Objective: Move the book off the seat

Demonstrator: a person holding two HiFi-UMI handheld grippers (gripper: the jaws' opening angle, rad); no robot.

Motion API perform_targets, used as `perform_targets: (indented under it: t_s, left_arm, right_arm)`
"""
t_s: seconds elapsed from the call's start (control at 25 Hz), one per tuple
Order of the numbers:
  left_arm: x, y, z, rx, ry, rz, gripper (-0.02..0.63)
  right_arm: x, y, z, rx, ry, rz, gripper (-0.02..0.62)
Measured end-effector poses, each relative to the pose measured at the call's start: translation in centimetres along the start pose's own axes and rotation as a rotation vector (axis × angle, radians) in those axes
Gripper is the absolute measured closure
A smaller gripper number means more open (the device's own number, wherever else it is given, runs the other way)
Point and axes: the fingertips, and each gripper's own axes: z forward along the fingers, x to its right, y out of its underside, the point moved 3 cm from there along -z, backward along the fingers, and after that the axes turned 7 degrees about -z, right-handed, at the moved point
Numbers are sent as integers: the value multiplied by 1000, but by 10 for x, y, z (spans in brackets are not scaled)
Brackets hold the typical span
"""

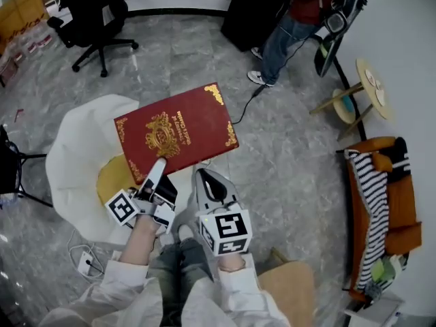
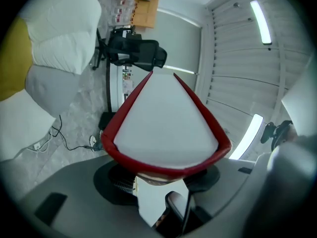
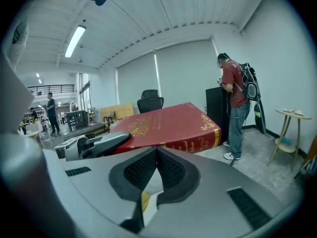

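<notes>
Head view puts the red book (image 1: pixel 178 131) mid-frame, overlapping the right side of the white seat (image 1: pixel 78 148), with my left gripper (image 1: pixel 159 169) clamped on its lower edge and my right gripper (image 1: pixel 203 176) closed, empty, just beside.

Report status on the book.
Left gripper shut on the red book; right gripper at its near edge, grip unclear. Held tilted above the white chair. Cable lies beyond it.
</notes>
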Motion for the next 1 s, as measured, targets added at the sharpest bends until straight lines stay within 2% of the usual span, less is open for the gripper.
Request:
perform_targets:
  t_s: [0.16, 0.48, 0.72, 1.0]
  left_arm:
    - [37, 12, 8, -66, 29, 14, 360]
    - [97, 80, 19, -231, 84, -3, 360]
    - [113, 92, 23, -327, 109, -55, 360]
    - [119, 152, 21, -434, 102, -80, 360]
  right_arm:
    - [11, -18, -40, 31, 81, 43, 583]
    - [31, -62, -127, 77, 215, -25, 583]
    - [9, -69, -149, 94, 297, -18, 583]
    - [10, -55, -202, 115, 360, 6, 583]
